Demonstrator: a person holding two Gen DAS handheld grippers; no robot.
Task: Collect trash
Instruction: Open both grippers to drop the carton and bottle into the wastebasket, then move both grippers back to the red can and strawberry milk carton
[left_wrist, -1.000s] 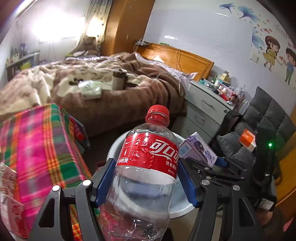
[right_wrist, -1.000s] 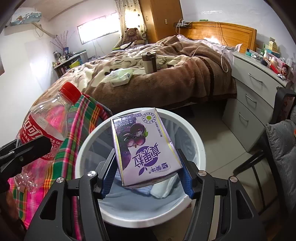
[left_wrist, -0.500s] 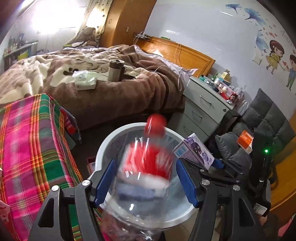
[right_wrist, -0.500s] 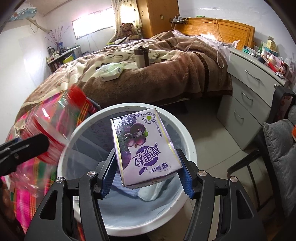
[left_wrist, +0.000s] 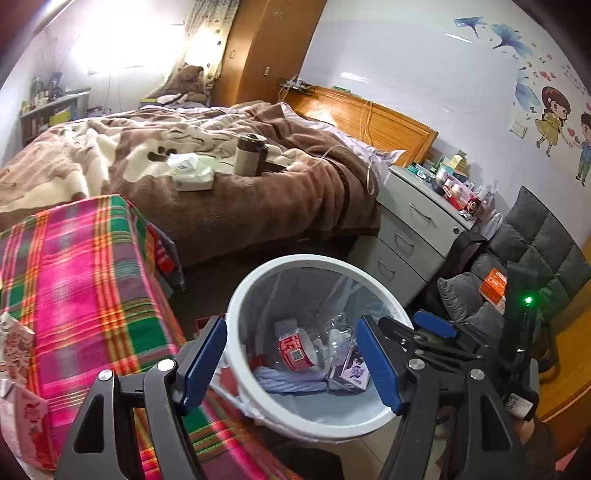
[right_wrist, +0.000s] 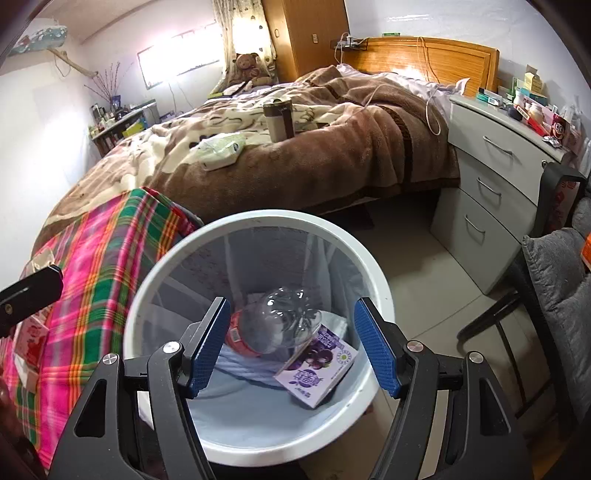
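Note:
A white trash bin (left_wrist: 295, 264) (right_wrist: 255, 218) with a clear liner stands on the floor below both grippers. A clear cola bottle with a red label (left_wrist: 299, 350) (right_wrist: 273, 325) and a purple drink carton (left_wrist: 352, 371) (right_wrist: 314, 365) lie inside it on pale cloth. My left gripper (left_wrist: 291, 363) is open and empty above the bin's near left rim. My right gripper (right_wrist: 291, 345) is open and empty above the bin; it also shows in the left wrist view (left_wrist: 436, 328) at the bin's right side.
A pink and green plaid-covered surface (left_wrist: 81, 280) (right_wrist: 99, 266) stands left of the bin, with pink cartons (left_wrist: 26, 417) on it. A bed (left_wrist: 229, 173) with a flask (left_wrist: 251, 153) and tissue pack lies behind. Grey drawers (right_wrist: 495, 173) and a grey chair (left_wrist: 532, 266) are on the right.
Both grippers opened. The cola bottle dropped from the left gripper and the purple carton from the right gripper into the bin. Both grippers moved closer over the bin.

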